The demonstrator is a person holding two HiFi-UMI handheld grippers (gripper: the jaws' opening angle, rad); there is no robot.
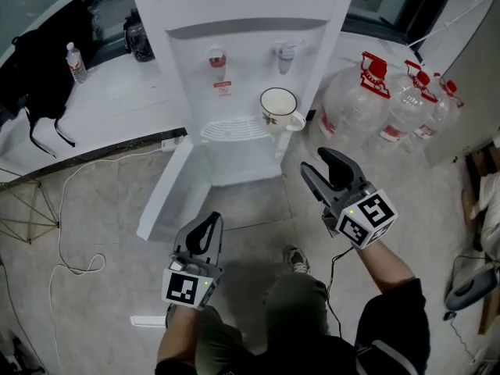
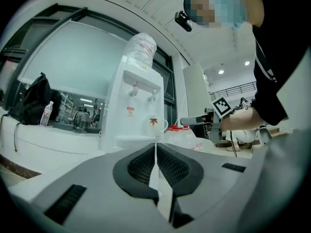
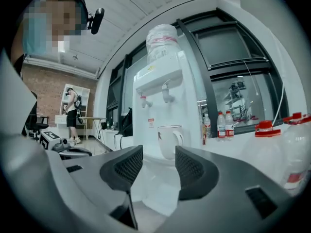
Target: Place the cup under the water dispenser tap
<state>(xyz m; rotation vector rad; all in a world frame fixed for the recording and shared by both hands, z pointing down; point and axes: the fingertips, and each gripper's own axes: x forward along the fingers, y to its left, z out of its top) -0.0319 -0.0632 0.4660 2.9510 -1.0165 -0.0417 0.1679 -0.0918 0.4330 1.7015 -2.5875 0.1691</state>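
Standing upright on the drip tray of a white water dispenser, a white cup with a dark rim and a leaf motif sits beneath the grey tap, the right-hand one as you face the machine. Its handle points away from the red tap beside it. An upturned water bottle crowns the dispenser.

A person facing the machine holds a pair of tongs in each hand, both pointed level at it and both short of the cup. The right gripper has its jaws spread wide with nothing in them. Its own view frames the cup through the gap, but the pads touch nothing. The left gripper, lower and further back in the head view, has its jaws pressed together tip to tip, with nothing caught between the ribbed pads.

Clear water jugs with red caps stand on the floor just to the right of the dispenser. To the left, a white ledge carries a black bag and a small bottle, and a white cable loops across the grey floor below.
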